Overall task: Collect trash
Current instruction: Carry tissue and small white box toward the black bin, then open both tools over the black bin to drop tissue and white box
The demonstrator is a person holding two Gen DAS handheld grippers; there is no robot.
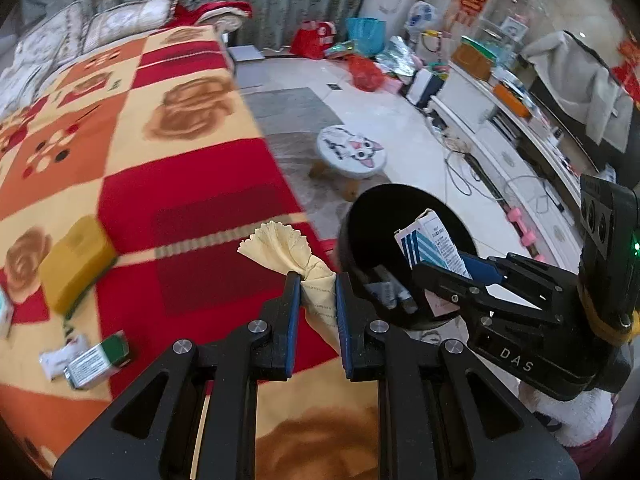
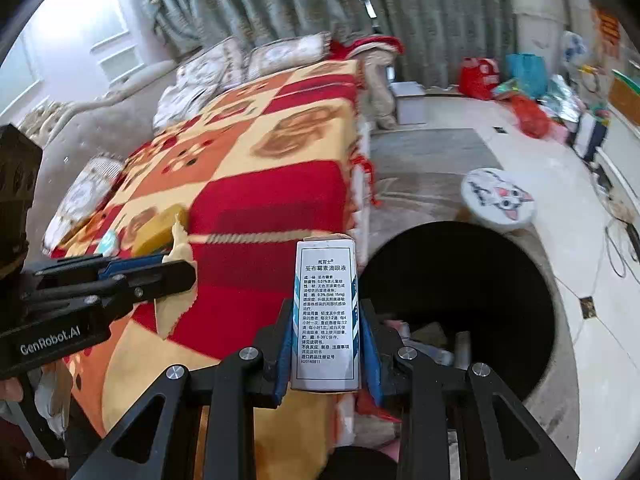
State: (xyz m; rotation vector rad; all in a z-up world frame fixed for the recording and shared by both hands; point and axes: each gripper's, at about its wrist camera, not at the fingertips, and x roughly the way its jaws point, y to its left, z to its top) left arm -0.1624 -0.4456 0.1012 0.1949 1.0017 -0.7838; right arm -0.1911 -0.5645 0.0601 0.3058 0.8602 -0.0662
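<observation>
Blue-padded left gripper (image 1: 318, 292) pinches a soft, light yellow napkin (image 1: 304, 268) mid-frame; right gripper (image 2: 326, 344) clamps a stiff, crushable eye-drop carton (image 2: 325, 316) by its sides, beside the black bin (image 2: 532, 280).

Checkered bed (image 1: 132, 128), green curtains (image 1: 280, 0), cat stool (image 1: 352, 152)

Left black two-finger gripper (image 1: 318, 296): angular plastic linkages, blue finger pads (image 1: 293, 320), round silver screw heads, white "GenRobot.AI" lettering on its body. Right black two-finger gripper (image 2: 325, 322): same build, "DAS" lettering, green indicator light, yellow band at rear.
</observation>
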